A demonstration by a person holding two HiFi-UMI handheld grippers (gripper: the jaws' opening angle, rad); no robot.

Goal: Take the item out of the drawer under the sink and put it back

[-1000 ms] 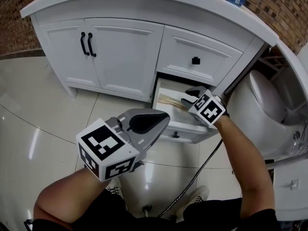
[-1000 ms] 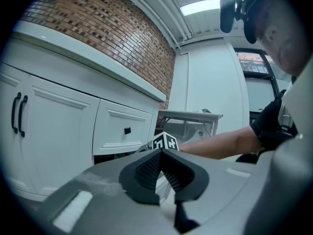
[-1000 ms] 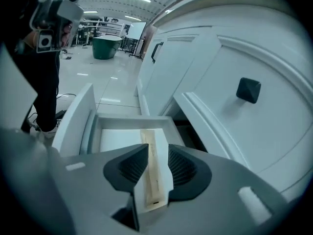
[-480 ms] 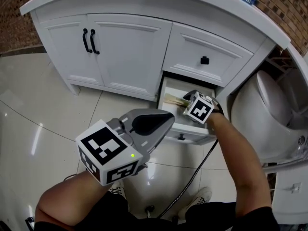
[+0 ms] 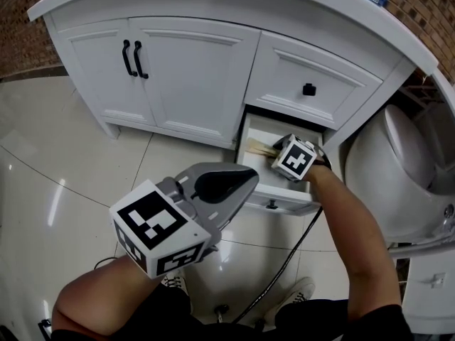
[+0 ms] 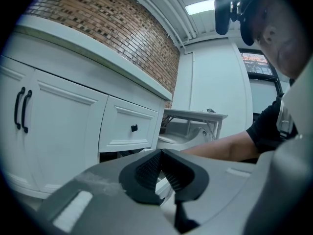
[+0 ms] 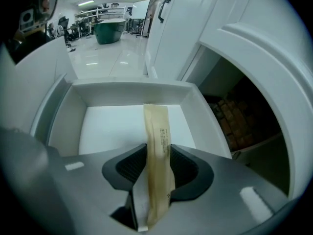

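Two grippers are seen near the open drawer (image 5: 279, 199) of the white sink cabinet (image 5: 188, 69). The right gripper (image 7: 157, 154) is tipped steeply down over the drawer. Its jaws have just been opened and are spread apart, with the tan paper packet (image 7: 156, 131) left loose between them and its far end reaching into the drawer. The left gripper (image 6: 160, 153) is held in front of the drawer, outside it, its jaws closed together on nothing.
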